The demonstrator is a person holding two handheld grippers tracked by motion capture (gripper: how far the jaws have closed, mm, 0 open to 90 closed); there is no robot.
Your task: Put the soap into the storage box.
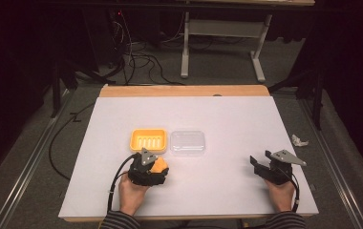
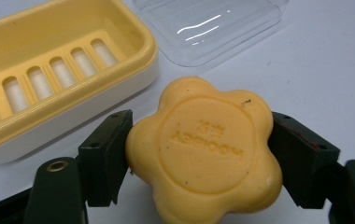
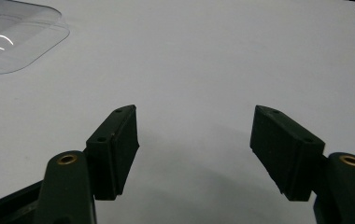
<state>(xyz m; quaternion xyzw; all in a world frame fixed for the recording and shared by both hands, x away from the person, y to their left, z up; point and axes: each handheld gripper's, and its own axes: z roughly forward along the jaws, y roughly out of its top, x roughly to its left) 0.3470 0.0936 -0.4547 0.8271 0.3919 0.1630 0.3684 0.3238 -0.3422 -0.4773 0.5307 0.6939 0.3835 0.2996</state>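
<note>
The left gripper (image 2: 199, 154) has its jaws closed on the soap (image 2: 203, 151), one pad on each side of the flower-shaped bar, near the left of the table (image 1: 227, 119). In the high view the soap (image 1: 159, 166) sits just near-side of the yellow dish (image 1: 148, 140), close to it but apart; whether the bar is lifted or resting on the table I cannot tell.

It looks like a solid, stiff bar, light enough for one gripper, with a waxy face that I would guess is slippery. The scalloped edge helps: the pads seem seated against the lobes across its width, which should keep it from twisting out. Squeezing hard might dent it, since there are small nicks on its face already.

The dish has a slotted floor and a raised rim, so the soap would have to clear that rim if it is meant to go in. The clear lid (image 1: 188, 142) lies right of the dish, just beside it; it looks thin, flexible and easy to crack or flick away.

The right gripper (image 3: 194, 140) rests at the near right, jaws spread wide with nothing between them.
</note>
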